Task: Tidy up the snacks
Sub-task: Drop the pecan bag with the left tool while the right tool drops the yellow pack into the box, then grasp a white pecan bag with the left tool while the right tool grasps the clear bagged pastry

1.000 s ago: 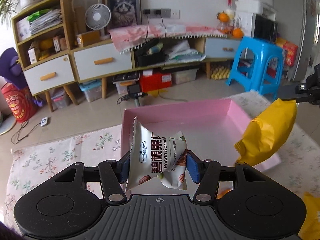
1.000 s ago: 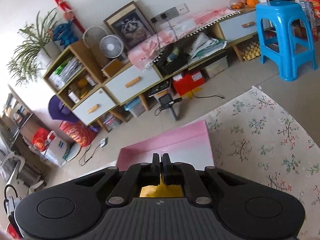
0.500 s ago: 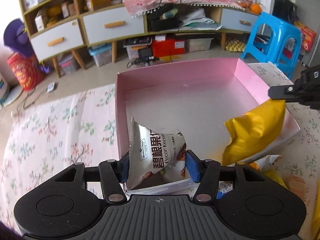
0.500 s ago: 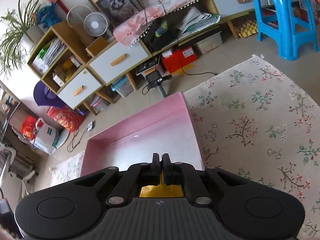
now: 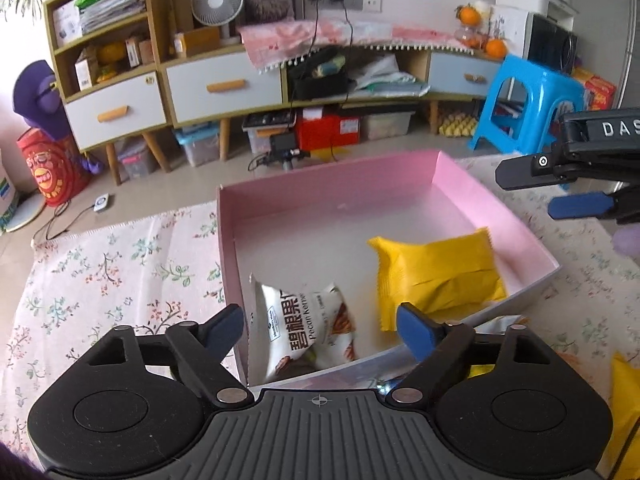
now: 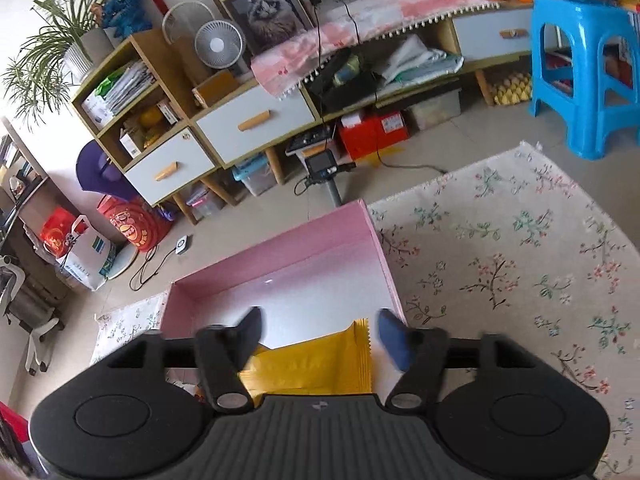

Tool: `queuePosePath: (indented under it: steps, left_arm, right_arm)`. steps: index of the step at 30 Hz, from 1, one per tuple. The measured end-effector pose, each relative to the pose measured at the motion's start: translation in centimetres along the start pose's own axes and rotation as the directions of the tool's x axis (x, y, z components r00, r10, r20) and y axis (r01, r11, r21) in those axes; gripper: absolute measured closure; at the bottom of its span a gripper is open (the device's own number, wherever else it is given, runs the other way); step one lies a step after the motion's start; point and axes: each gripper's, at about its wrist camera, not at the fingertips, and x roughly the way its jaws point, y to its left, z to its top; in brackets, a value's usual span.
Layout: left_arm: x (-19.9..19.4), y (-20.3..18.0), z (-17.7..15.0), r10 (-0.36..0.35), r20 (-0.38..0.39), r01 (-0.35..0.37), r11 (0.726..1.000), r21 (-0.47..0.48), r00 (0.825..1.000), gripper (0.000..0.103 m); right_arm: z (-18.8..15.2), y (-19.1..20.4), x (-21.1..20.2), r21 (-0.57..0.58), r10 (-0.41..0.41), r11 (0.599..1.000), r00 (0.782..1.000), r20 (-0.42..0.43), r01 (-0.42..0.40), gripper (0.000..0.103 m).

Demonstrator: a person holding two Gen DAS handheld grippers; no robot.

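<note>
A: We have the left gripper (image 5: 320, 326) low over the near edge of the pink box (image 5: 472, 196). Its jaws have just been opening and stand wide apart. The white pecan packet (image 5: 304, 328) sits between the blue pads, but neither pad presses on it. So we call that claw released.

B: Agreed. Where do we place the packet?

A: Inside the box, at about seven o'clock of its floor, leaning against the left wall by the near corner. It looks slightly blurred.

B: And the right gripper (image 6: 318, 330)?

A: Its jaws have also just been opening. In the right wrist view we see its two fingers spread, with the yellow packet (image 6: 316, 364) below and between them, touched by neither. Released as well. From the left wrist view that same gripper shows at about three o'clock, past the box's right wall.

B: The yellow packet (image 5: 436, 276)?

A: It lies in the box at roughly four o'clock of the floor, near the right wall and well apart from the white one.

B: Around the box?

A: We see the flowered cloth (image 5: 120, 264) under it. More wrappers (image 5: 496, 326) poke out just beyond the near wall; what they are, we cannot tell. A blue stool (image 6: 580, 72) stands at about one o'clock in the right wrist view.
</note>
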Motion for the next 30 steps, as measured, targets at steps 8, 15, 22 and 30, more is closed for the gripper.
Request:
queuePosePath:
  steps: [8,15,22,30]
  left_arm:
    - [-3.9,-0.3,-0.4,0.003,0.041,-0.003,1.000,-0.006,0.999,0.009]
    - [-7.0,0.1,-2.0,-0.010,0.030,0.011,1.000,-0.028,0.999,0.006]
    - [-9.1,0.8,-5.1,-0.004,-0.006,0.004,0.999,-0.041,1.000,0.004]
    - [-10.2,2.0,-9.0,-0.019,-0.002,0.019,0.999,-0.029,1.000,0.004]
  right_arm:
    - [-0.9,0.6,-2.7,-0.034,-0.025,0.999,0.999,0.022,0.026,0.018]
    - [-2.4,0.8,-5.6,-0.053,-0.039,0.998,0.999,0.034,0.040,0.012]
    - [-5.1,0.7,-6.9,-0.087,-0.062,0.994,0.998,0.009,0.063,0.010]
    - [-8.9,-0.5,-6.9,-0.144,-0.093,0.986,0.995,-0.025,0.088,0.009]
